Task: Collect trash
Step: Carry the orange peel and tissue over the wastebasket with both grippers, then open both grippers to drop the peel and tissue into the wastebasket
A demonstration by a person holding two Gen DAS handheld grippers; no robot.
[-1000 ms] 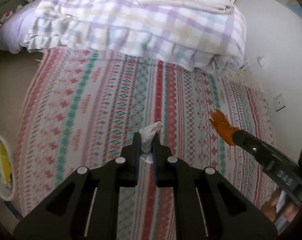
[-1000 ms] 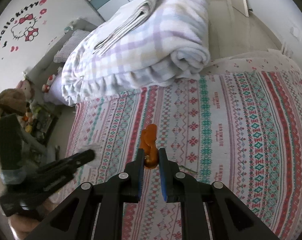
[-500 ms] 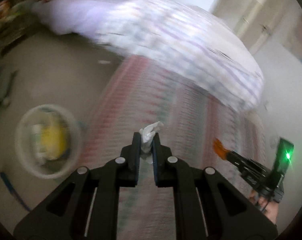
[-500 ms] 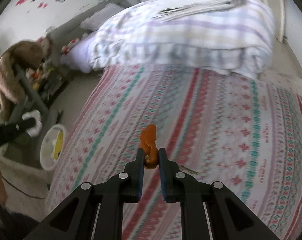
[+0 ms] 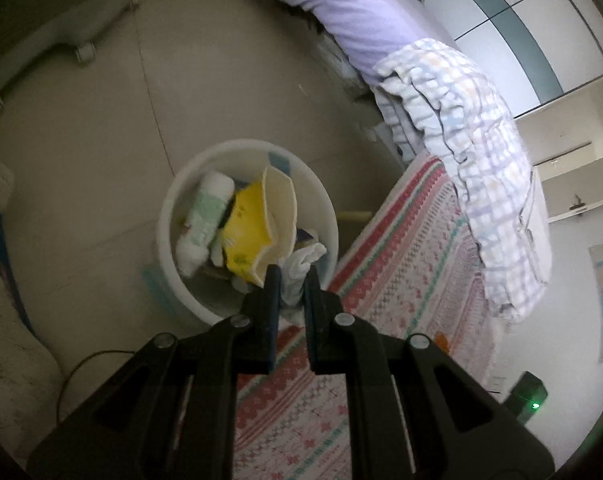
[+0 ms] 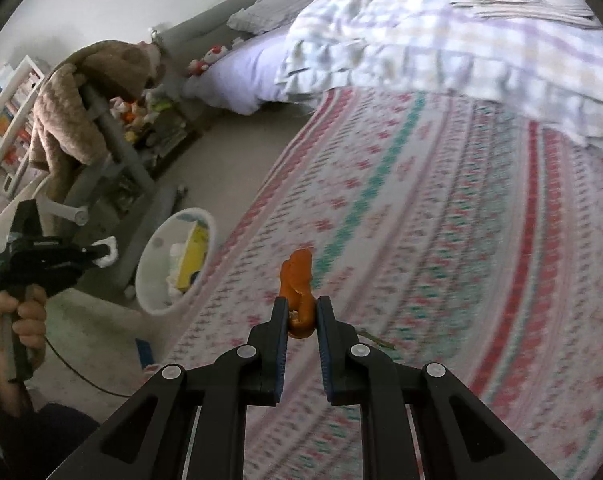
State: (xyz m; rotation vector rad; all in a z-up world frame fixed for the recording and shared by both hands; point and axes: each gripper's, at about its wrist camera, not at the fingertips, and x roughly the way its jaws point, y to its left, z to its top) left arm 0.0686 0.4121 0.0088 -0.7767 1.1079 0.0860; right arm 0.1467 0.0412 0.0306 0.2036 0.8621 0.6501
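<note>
My left gripper [image 5: 290,280] is shut on a crumpled white tissue [image 5: 299,266] and holds it above the near rim of a white trash bin [image 5: 173,208] on the floor. The bin holds a yellow packet [image 5: 247,232], a cream bowl and a green-white wrapper. In the right wrist view the left gripper [image 6: 101,254] with the tissue hangs left of the bin [image 6: 149,264]. My right gripper [image 6: 301,312] is shut on an orange peel [image 6: 299,280] above the patterned bed sheet [image 6: 441,240].
A folded plaid blanket [image 6: 441,40] lies across the bed's far side, with a lilac pillow [image 5: 349,16] beyond. A grey wheeled stand [image 6: 113,152] draped with a brown plush coat stands by the bin. A cable [image 6: 77,372] runs over the floor.
My left gripper swung left off the bed with the tissue to above the bin. My right gripper turned left with the peel, staying over the sheet.
</note>
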